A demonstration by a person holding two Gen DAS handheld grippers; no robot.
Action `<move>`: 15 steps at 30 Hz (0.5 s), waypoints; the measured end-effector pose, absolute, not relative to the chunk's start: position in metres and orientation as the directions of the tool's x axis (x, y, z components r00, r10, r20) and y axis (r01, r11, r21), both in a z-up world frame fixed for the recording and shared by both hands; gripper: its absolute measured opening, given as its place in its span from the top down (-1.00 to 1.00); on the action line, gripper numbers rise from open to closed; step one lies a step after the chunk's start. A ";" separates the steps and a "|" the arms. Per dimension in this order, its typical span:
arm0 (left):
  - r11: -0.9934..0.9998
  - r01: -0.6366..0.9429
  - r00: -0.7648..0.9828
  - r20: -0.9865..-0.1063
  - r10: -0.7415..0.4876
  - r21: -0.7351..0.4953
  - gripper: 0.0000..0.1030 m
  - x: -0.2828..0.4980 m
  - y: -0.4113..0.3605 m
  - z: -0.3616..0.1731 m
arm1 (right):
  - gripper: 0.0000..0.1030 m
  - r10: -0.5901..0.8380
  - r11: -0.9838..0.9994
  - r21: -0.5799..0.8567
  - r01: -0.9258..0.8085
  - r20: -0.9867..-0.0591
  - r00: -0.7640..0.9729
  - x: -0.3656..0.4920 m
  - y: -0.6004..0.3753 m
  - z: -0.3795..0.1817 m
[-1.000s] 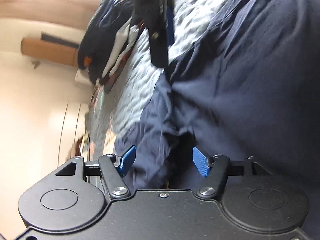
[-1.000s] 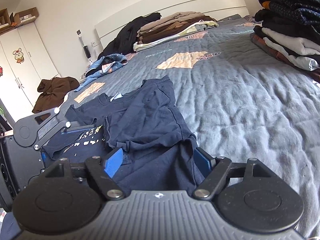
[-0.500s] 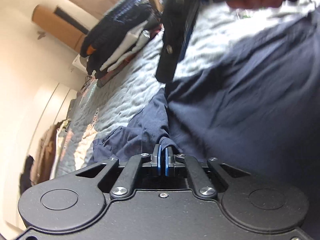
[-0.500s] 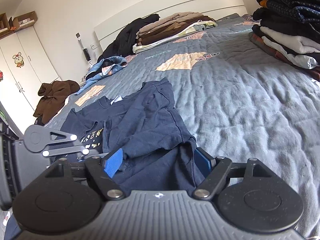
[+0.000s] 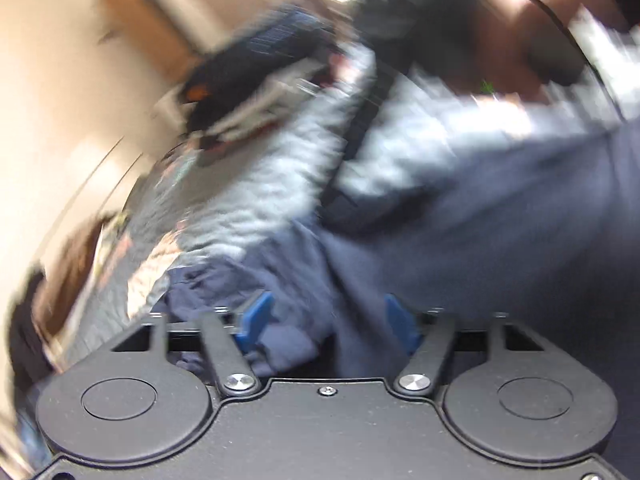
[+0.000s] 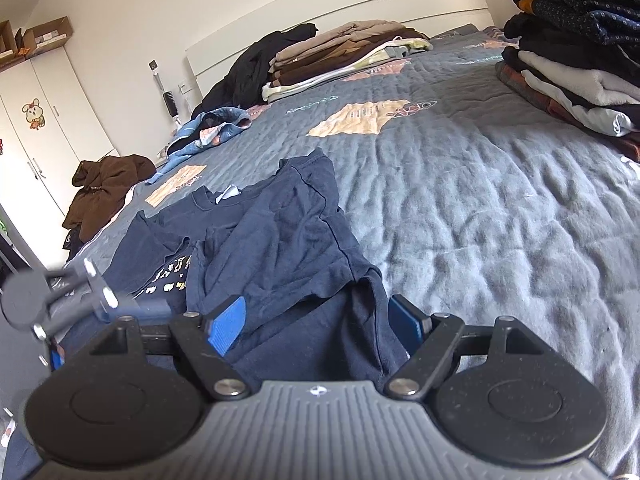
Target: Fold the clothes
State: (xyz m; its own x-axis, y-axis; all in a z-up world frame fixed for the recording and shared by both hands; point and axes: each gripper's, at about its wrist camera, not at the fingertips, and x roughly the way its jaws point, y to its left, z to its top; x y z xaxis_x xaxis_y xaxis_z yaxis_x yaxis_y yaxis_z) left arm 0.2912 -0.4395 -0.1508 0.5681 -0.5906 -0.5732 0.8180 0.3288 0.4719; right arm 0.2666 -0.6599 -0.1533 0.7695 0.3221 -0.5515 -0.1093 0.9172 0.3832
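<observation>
A bedroom at home.
I worked over a wide bed under a grey quilt, its white headboard against the wall, folded clothes stacks along its edges, a white wardrobe with a cartoon sticker beside it.

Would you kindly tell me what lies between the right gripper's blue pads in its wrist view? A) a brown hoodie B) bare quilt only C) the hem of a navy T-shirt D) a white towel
C: in the right wrist view, the navy T-shirt spreads over the grey quilt, and its near hem sits between the open pads of the right gripper.
</observation>
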 end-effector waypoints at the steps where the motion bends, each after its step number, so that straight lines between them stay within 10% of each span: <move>1: 0.396 0.817 0.576 -0.567 -0.589 0.420 -0.38 0.310 -0.440 -0.141 | -0.51 0.320 0.917 0.385 -0.105 -0.553 0.769 0.267 -0.660 -0.154; 5: 0.603 0.779 0.576 -0.579 -0.577 0.175 -0.24 0.405 -0.443 -0.117 | -0.51 0.323 0.916 0.388 -0.104 -0.555 0.766 0.266 -0.658 -0.154; 8: 0.678 0.734 0.548 -0.621 -0.560 0.036 0.34 0.467 -0.448 -0.117 | -0.51 0.330 0.915 0.387 -0.116 -0.551 0.766 0.266 -0.657 -0.153; 15: 0.704 0.707 0.508 -0.742 -0.437 0.069 0.33 0.528 -0.484 -0.147 | -0.51 0.351 0.905 0.407 -0.123 -0.555 0.754 0.266 -0.655 -0.155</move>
